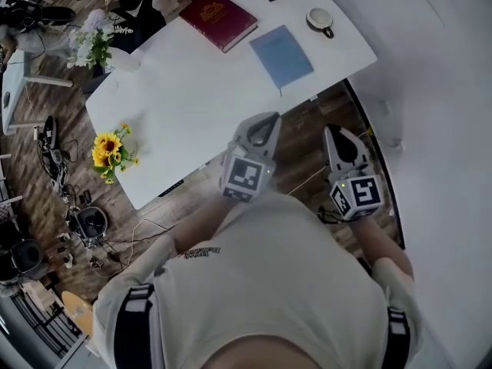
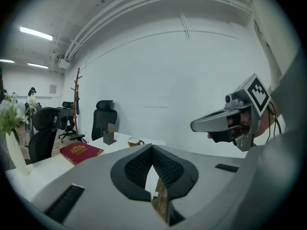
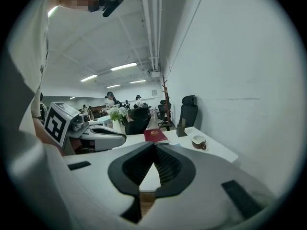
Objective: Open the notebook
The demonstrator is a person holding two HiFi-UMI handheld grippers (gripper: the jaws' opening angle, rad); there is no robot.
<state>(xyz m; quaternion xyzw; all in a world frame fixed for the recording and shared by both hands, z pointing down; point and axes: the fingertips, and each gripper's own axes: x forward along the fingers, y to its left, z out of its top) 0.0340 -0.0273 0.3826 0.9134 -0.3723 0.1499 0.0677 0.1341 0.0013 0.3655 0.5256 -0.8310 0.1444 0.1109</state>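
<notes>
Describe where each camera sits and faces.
Head view: on the person's head, steeply down onto white rectangular table, left tool, right tool, beige-shirted torso.
Left gripper view: on left tool, facing the table; right tool shows at right.
Right gripper view: on right tool, facing the table; left tool shows at left.
All share the dark red hardcover book.

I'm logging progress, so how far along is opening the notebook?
Nothing is done: the blue notebook lies closed on the table. In hand: the left tongs and right tongs are shut, empty, near the table's edge, short of the notebook. Left: reach it, catch the cover, lift it open.
</notes>
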